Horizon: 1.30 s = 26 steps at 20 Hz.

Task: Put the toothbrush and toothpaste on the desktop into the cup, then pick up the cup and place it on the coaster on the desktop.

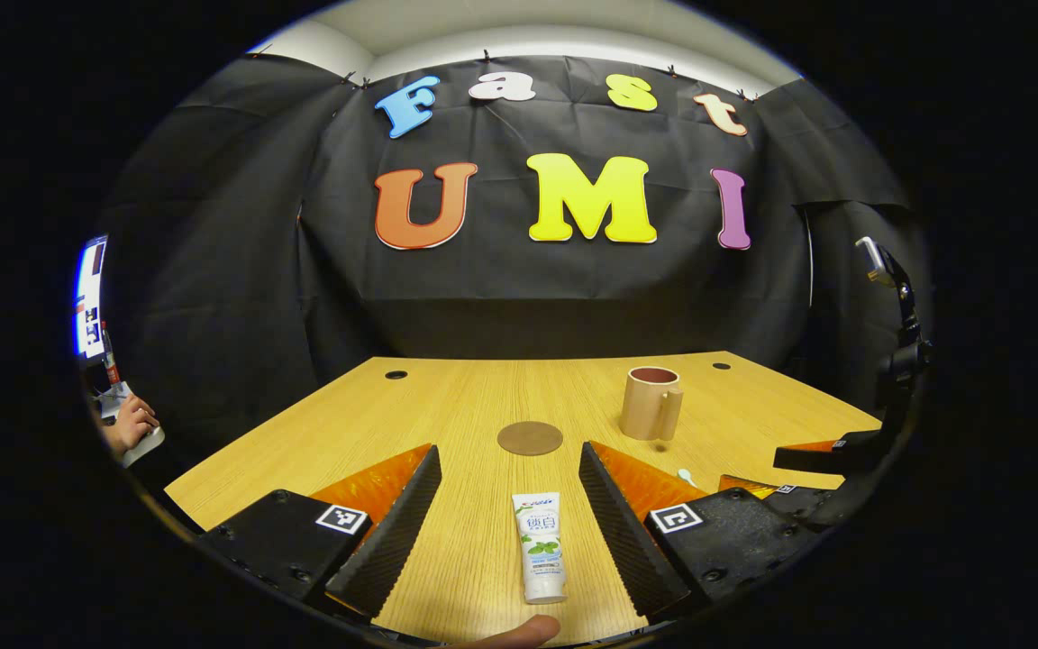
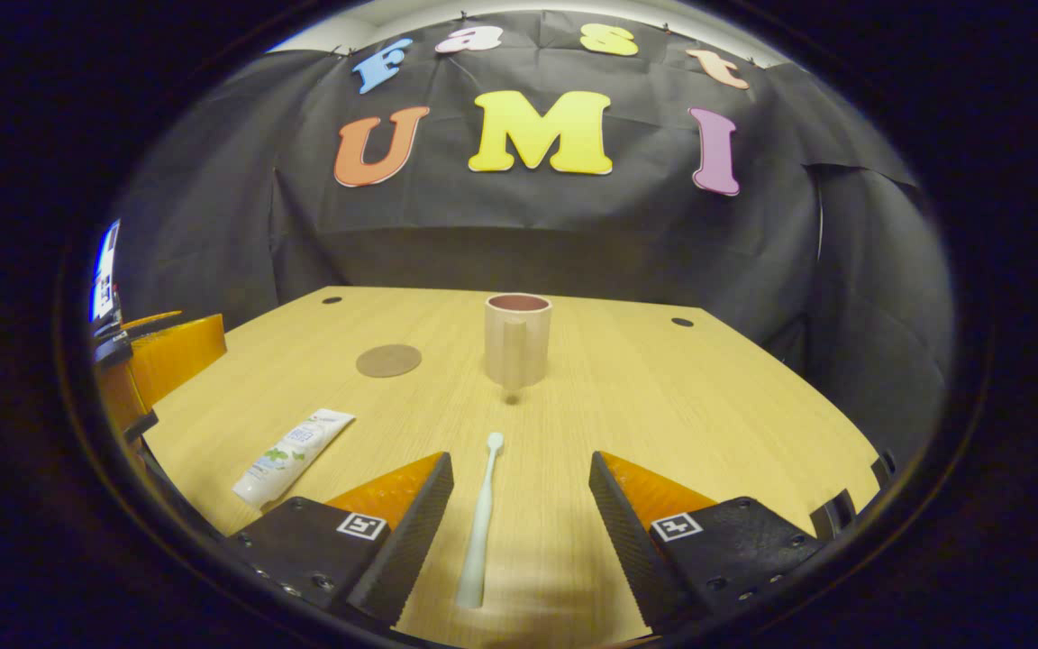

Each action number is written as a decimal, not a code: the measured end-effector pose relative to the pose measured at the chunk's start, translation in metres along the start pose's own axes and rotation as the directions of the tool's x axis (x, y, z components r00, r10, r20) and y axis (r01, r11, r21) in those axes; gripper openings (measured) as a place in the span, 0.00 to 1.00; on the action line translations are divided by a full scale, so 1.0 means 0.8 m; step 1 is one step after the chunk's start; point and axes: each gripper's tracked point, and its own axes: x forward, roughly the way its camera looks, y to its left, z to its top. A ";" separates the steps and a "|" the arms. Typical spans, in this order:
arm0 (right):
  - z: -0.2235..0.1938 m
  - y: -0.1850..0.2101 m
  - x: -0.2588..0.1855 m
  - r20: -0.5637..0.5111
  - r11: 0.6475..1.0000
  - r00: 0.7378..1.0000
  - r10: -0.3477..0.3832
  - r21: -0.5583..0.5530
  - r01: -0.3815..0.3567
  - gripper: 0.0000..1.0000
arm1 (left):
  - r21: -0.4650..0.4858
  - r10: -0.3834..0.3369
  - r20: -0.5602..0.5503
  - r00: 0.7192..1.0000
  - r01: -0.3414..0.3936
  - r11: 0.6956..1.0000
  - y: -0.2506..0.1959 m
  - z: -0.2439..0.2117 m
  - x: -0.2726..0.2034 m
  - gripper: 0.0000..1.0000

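Observation:
A white toothpaste tube [image 1: 540, 546] lies flat on the wooden desktop [image 1: 474, 406], between the fingers of my open left gripper [image 1: 510, 482] and near their base. The tube [image 2: 294, 455] also lies left of my open right gripper [image 2: 521, 491]. A pale toothbrush [image 2: 481, 523] lies lengthwise between the right gripper's fingers, head pointing away. Its head [image 1: 686, 475] peeks out past the left gripper's right finger. A tan cup with a handle [image 1: 651, 403] [image 2: 516, 340] stands upright farther back. A round brown coaster [image 1: 529, 438] [image 2: 388, 361] lies left of the cup.
The other gripper [image 1: 830, 451] sits at the right edge of the left gripper view, and at the far left of the right gripper view [image 2: 168, 351]. A hand [image 1: 130, 424] rests beyond the desk's left side. Small holes [image 1: 396, 374] mark the desk's back corners.

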 end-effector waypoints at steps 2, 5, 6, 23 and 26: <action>-0.010 0.009 0.013 -0.036 1.000 0.999 0.012 -0.005 -0.012 0.88 | 0.005 0.003 -0.011 1.000 -0.003 1.000 0.001 -0.008 0.007 0.98; -0.024 0.018 0.026 -0.098 1.000 0.995 0.019 -0.004 -0.020 0.78 | -0.002 -0.010 -0.040 0.999 0.010 1.000 -0.002 -0.021 0.013 0.98; -0.024 0.023 0.028 -0.104 1.000 0.994 0.020 -0.009 -0.021 0.75 | -0.003 -0.013 -0.050 0.999 0.013 1.000 -0.003 -0.025 0.015 0.98; -0.042 0.027 0.047 -0.230 0.997 0.971 0.063 0.055 -0.052 0.08 | -0.066 -0.088 -0.377 0.922 0.068 0.995 -0.025 -0.116 0.017 0.94; -0.042 0.031 0.043 -0.213 0.995 0.973 0.090 0.063 -0.078 0.08 | -0.072 -0.127 -0.444 0.887 0.106 0.992 -0.045 -0.130 0.014 0.84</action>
